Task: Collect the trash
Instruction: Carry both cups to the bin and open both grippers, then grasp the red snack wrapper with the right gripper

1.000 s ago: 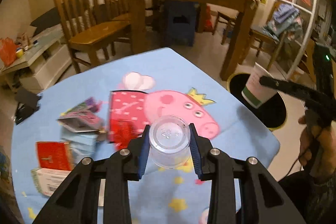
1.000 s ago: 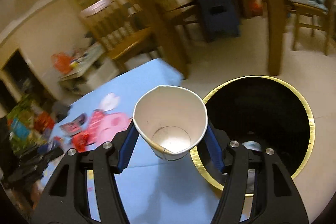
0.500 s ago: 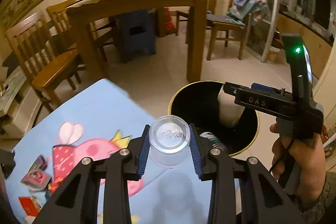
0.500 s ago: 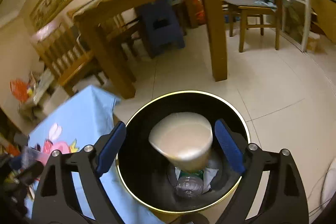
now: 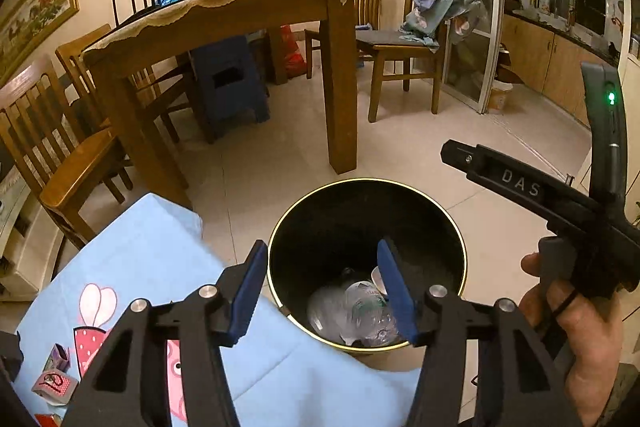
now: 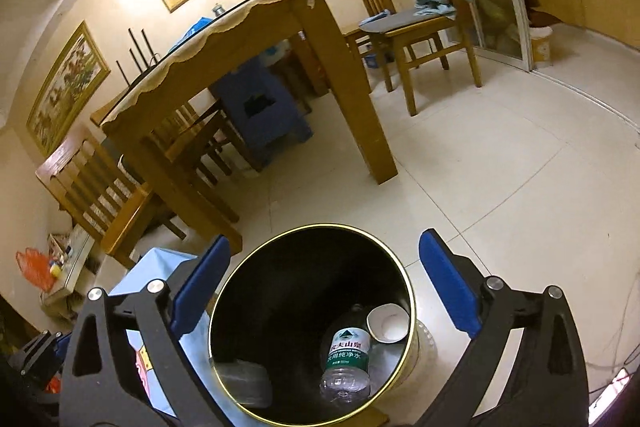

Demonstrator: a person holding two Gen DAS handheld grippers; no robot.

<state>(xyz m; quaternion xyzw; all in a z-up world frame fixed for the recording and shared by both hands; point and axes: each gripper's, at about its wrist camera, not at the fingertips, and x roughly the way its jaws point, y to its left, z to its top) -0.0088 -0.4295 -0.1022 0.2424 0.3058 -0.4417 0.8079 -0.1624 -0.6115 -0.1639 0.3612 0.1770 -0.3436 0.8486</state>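
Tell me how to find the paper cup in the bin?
Look on the floor beside the blue tablecloth for the round black bin with a gold rim. At its bottom, next to a clear water bottle with a green label, lies the paper cup, the only white, open-mouthed thing there.

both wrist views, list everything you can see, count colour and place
round black bin with gold rim: one, black, floor beside the low table
clear plastic water bottle with green label: one, inside the bin
white paper cup: one, inside the bin
clear plastic cup: one, inside the bin
light blue cartoon tablecloth: one, low table
small packets: a few, pink and red, on the cloth
wooden dining table: one, brown, behind
wooden chairs: several, brown, around it
left hand-held gripper: open, empty, over the bin
right hand-held gripper: open, empty, over the bin
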